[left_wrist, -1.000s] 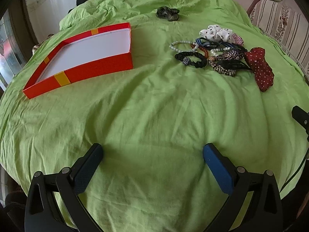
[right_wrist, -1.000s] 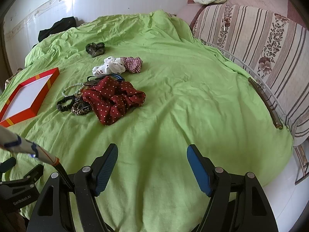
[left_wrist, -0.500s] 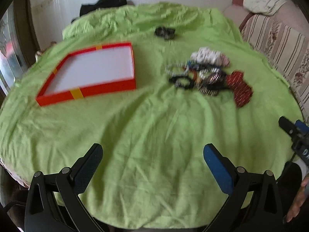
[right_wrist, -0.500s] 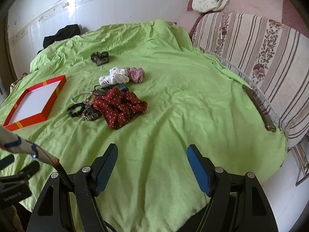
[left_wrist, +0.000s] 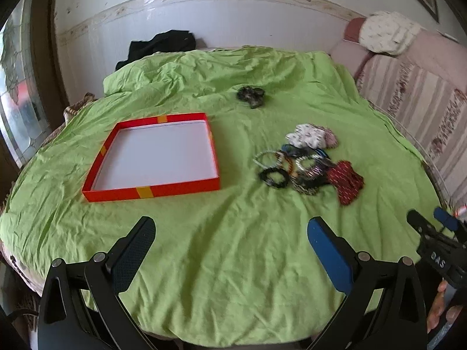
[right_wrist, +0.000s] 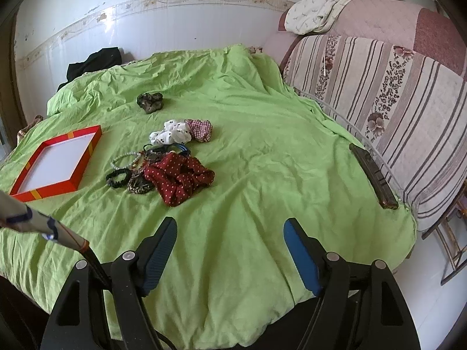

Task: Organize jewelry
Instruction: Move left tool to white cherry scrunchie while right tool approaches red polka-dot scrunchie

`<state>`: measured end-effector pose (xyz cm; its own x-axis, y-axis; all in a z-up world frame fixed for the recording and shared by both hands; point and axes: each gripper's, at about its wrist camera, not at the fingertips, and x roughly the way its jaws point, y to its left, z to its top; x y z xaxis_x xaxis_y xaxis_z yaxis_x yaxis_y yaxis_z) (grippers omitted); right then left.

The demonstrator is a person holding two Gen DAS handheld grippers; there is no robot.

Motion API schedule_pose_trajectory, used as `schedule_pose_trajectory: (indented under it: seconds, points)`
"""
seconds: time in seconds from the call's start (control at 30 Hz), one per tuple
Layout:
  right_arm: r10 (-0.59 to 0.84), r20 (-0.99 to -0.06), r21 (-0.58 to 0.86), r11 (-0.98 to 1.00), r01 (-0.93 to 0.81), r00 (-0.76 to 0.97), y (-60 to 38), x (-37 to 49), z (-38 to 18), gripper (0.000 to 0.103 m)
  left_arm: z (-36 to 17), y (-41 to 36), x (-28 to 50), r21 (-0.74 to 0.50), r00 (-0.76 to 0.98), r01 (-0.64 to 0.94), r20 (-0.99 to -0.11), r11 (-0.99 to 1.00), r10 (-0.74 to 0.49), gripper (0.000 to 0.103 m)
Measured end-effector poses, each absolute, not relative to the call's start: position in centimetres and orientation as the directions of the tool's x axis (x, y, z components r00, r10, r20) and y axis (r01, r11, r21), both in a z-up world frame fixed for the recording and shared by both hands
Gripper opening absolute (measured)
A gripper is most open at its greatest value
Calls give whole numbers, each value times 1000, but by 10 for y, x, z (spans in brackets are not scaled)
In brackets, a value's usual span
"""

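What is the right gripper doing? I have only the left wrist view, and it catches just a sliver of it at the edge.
Observer: It is open. The right gripper hangs over bare sheet with its fingers spread wide and nothing between them.
Operator: Is anything on the bed outside my view?
Observer: Yes, a long dark object lies along the bed's edge beside the striped sofa.
Operator: What sits behind the white scrunchie? It is blurred here.
Observer: A pink checked scrunchie, right beside the white scrunchie.
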<state>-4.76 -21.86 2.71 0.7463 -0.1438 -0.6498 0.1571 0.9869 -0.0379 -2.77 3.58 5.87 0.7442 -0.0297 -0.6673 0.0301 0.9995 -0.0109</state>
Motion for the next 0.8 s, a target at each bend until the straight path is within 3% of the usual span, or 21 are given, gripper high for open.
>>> schedule_pose_trajectory:
  seconds: [0.33, 0.57, 0.8]
  points:
    - [-117, -730, -11, 987, 160, 674, -230, 10, -4, 81, 30, 81, 48, 63, 698, -10, -714, 998, 52, 103]
    - [-115, -760, -8, 986, 168, 640, -240, 37, -17, 81, 8, 98, 108, 1, 659, 121, -748, 993, -80, 103]
    - [-113, -778, -10, 986, 168, 617, -247, 54, -23, 80, -28, 110, 140, -47, 520, 192, -842, 980, -143, 103]
